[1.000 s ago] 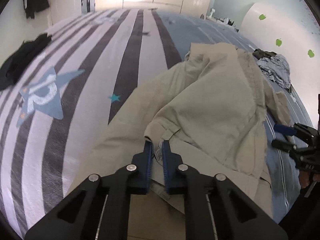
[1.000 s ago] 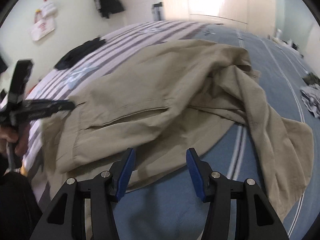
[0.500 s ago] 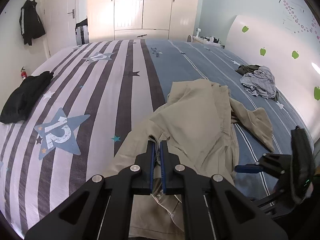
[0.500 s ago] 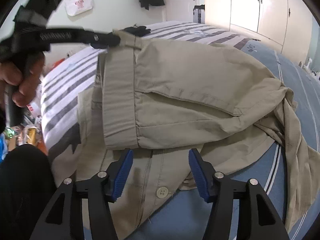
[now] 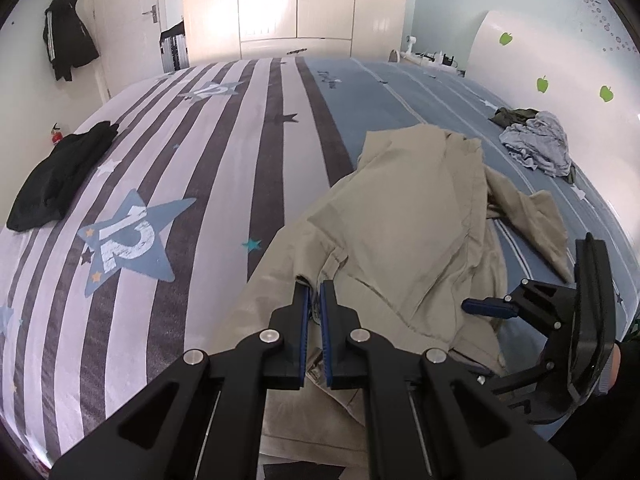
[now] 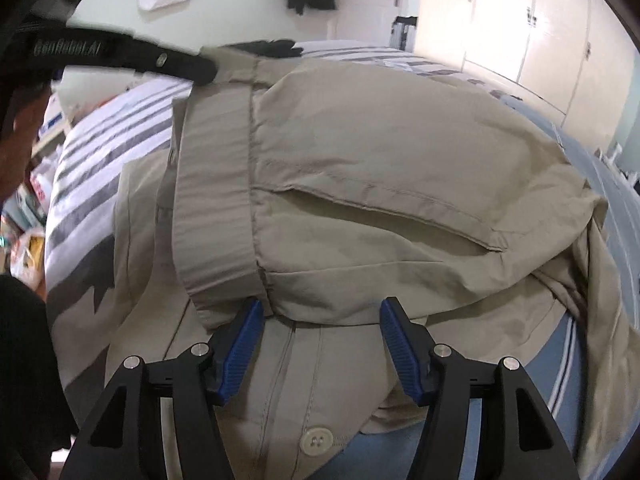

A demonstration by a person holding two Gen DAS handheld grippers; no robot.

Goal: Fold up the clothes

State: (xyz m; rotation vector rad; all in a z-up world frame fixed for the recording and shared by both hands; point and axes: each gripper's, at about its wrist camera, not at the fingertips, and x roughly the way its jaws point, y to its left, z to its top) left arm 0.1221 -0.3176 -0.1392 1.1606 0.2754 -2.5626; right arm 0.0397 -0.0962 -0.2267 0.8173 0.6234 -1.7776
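Khaki trousers (image 5: 404, 232) lie crumpled on the striped bed cover (image 5: 192, 184). My left gripper (image 5: 314, 292) is shut on the top corner of their waistband (image 6: 216, 184) and holds it lifted; in the right wrist view the left gripper (image 6: 204, 70) shows at the upper left. The waistband hangs down from there as a vertical strip. My right gripper (image 6: 320, 308) sits at the waistband's lower end, its jaws closing. Trouser cloth bulges between the blue pads (image 6: 244, 340), which do not press on it. The trouser button (image 6: 316, 442) shows below. The right gripper (image 5: 492, 308) also appears at the right of the left wrist view.
A black garment (image 5: 60, 176) lies at the bed's left edge. A heap of grey-blue clothes (image 5: 536, 148) sits at the far right by the white headboard (image 5: 560, 60). Wardrobe doors (image 5: 296, 0) stand beyond the bed. A person's hand (image 6: 24, 136) holds the left gripper.
The left gripper has lifted the waistband higher. The right gripper has moved in to the waistband's lower end and rolled; its jaws widened, then narrowed.
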